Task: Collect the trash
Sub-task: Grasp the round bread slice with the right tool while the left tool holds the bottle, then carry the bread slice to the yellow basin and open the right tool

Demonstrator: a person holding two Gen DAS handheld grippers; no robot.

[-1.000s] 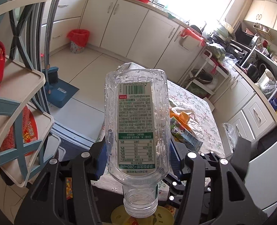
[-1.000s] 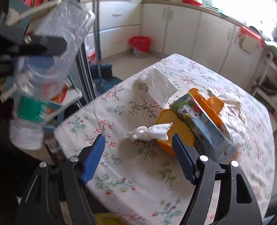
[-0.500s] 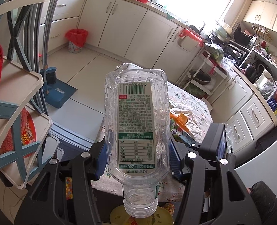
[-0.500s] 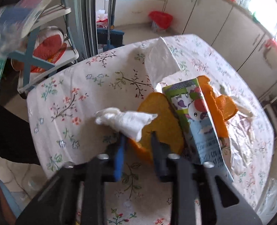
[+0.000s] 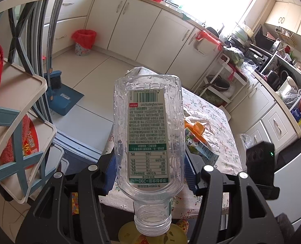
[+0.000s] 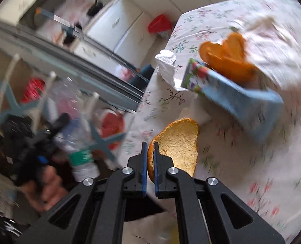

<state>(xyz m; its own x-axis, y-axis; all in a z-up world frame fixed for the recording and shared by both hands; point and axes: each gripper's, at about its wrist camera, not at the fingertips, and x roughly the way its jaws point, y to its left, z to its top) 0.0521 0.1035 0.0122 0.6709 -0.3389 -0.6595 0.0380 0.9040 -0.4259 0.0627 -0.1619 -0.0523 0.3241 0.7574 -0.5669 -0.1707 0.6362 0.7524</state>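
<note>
Table, covered by a white cloth printed with small flowers and twigs, standing in a kitchen on a pale tiled floor. Lying on the cloth: a crumpled white tissue near the table's edge; a flattened blue-and-green drink carton just beside the tissue; pieces of orange peel touching the carton's far side; and a sheet of crinkled clear plastic spread beneath and beyond the peel. Whether the carton rests partly on the peel cannot be told. Standing on the floor: a bin lined with a red bag by the cabinets, and a blue dustpan nearer the table.
</note>
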